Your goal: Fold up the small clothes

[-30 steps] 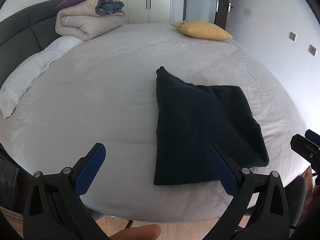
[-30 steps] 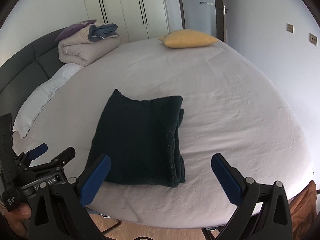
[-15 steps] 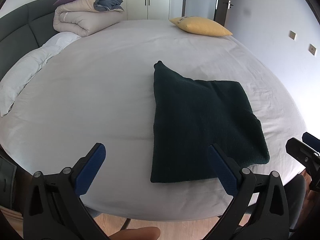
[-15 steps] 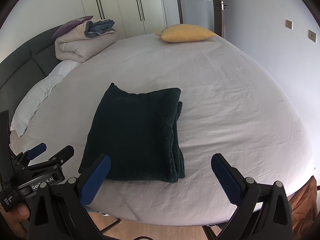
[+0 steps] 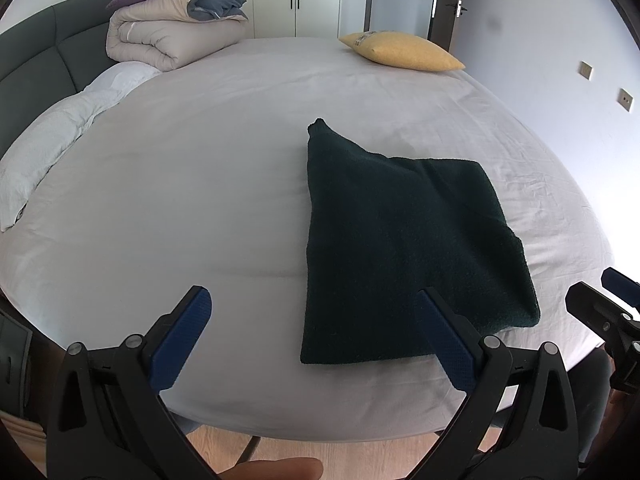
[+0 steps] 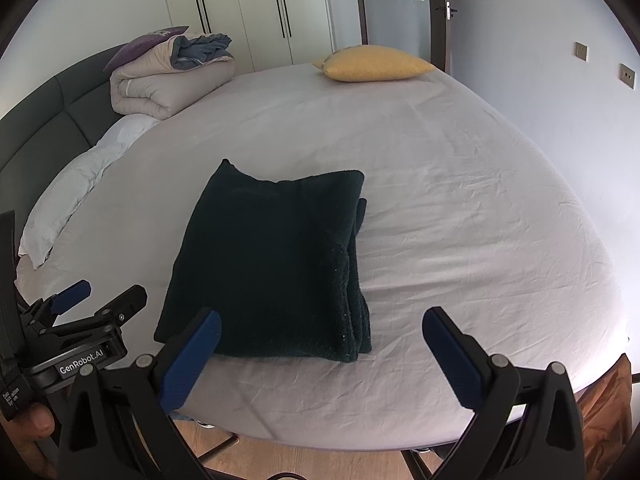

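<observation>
While both tools hang off the near edge of the bed, nothing is gripped.

Garment: dark green garment point(image 5: 404, 248), folded into a thick rectangle, lies flat on the bed sheet point(image 5: 200, 184) toward the near edge; at 1 o'clock in the left wrist view, at 11 o'clock in the right wrist view. Layered edges stack along its right side point(image 6: 356, 288).

Left gripper point(image 5: 316, 344): jaws spread wide, empty, above the bed's near rim; its right finger overlaps the garment's near corner in view, but contact cannot be told.

Right gripper point(image 6: 320, 352): jaws spread wide, empty, held just short of the garment's near edge.

Why so held: judged, the fold looks finished or near it, and both tools stand clear so the stack is not disturbed.

Loose point: one far corner point(image 5: 318, 124) peaks upward, not quite flat.

Surroundings: yellow cushion point(image 6: 372, 64) at 12 o'clock, far edge; rolled duvet point(image 5: 172, 36) at 10 o'clock by the headboard point(image 5: 36, 56); white pillow point(image 6: 76, 192) at 9 o'clock. All well apart from the garment.

Obstructions: none between grippers and garment; the sheet around it is bare, lightly creased.
</observation>
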Motion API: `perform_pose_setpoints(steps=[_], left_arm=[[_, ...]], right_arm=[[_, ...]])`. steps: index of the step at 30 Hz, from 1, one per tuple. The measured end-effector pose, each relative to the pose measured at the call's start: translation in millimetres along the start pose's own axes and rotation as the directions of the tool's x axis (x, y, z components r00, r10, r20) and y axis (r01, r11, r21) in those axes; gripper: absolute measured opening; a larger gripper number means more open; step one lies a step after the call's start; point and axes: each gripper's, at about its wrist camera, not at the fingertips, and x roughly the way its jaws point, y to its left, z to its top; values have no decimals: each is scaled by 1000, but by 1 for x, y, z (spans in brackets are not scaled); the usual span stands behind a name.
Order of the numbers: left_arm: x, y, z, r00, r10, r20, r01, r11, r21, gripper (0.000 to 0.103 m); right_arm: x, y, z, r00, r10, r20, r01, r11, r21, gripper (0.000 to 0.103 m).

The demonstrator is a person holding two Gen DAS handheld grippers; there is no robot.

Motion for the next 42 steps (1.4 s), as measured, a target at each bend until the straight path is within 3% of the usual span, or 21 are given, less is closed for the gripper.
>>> perform_pose_setpoints(steps=[42], left_arm=[[0,1,-1,1000,-1,-3,1,1000,0,103]], right_arm=[[2,2,-4,1000,2,-6,-2,1000,2,103]])
